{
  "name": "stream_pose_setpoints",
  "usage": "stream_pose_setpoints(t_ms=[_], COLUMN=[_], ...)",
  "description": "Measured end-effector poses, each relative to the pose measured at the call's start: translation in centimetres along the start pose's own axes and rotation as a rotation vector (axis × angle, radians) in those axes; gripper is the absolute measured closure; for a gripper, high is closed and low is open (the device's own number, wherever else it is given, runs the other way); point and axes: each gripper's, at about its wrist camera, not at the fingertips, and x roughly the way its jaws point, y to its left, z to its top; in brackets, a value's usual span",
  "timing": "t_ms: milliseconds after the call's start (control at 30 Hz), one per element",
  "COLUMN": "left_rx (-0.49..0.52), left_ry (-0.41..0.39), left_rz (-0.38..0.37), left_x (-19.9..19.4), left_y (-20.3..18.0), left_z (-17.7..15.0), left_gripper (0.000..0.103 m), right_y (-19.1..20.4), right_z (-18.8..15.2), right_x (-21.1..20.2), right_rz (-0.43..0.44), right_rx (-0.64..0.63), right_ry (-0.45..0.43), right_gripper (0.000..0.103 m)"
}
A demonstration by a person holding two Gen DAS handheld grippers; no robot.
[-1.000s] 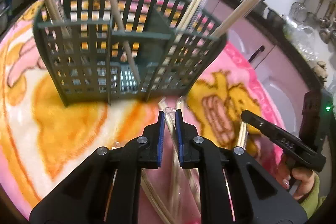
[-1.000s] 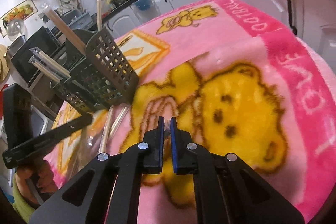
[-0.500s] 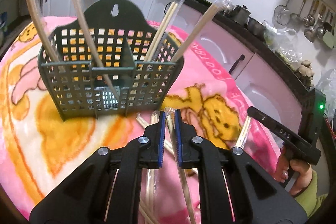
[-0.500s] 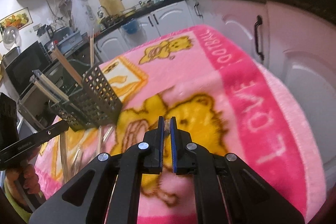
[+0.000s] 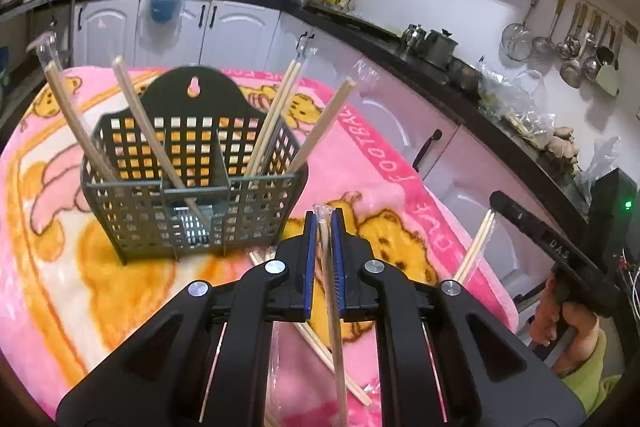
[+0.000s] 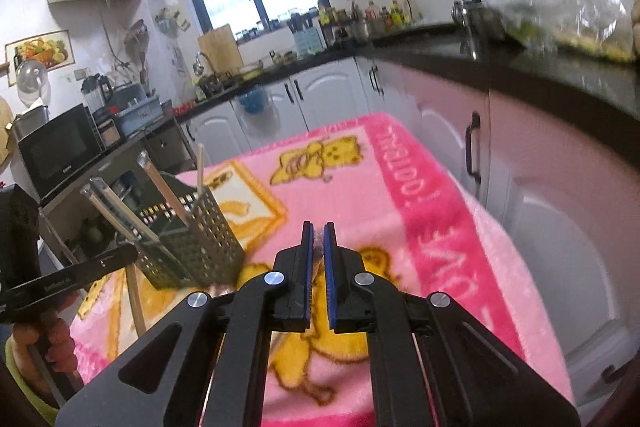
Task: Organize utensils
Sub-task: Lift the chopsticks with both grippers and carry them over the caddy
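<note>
A dark green lattice utensil basket (image 5: 192, 187) stands on the pink blanket (image 5: 368, 155) with several wrapped chopstick pairs upright in it. My left gripper (image 5: 322, 227) is shut on a wrapped chopstick pair (image 5: 332, 307), held above the blanket just right of the basket. My right gripper (image 6: 316, 239) is shut on another wrapped chopstick pair (image 6: 318, 251); in the left wrist view that pair (image 5: 476, 247) hangs below it at the right. The basket also shows in the right wrist view (image 6: 192, 239), to the left.
Loose wrapped chopsticks (image 5: 320, 347) lie on the blanket under my left gripper. White cabinets (image 5: 440, 147) and a dark countertop run close along the table's right side. A microwave (image 6: 56, 151) stands beyond the basket.
Both grippers have risen from the blanket, each with its chopstick pair. The basket now looks smaller and lower in both views.
</note>
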Motion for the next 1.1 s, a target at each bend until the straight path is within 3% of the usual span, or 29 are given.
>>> stream_pose_setpoints(t_ms=[300, 1100], left_rx=[0.020, 0.041], left_ry=[-0.054, -0.195], left_rz=[0.008, 0.033], left_x=[-1.9, -7.0], left_y=[-0.8, -0.3], left_z=[1.7, 5.6], left_gripper=[0.099, 0.100], right_y=[3.0, 11.1], right_z=[2.5, 4.8], right_x=[-1.3, -1.1], right_rz=[0.048, 0.220], right_rx=[-0.081, -0.220], right_ry=[-0.057, -0.070], right_gripper=[0.099, 0.101])
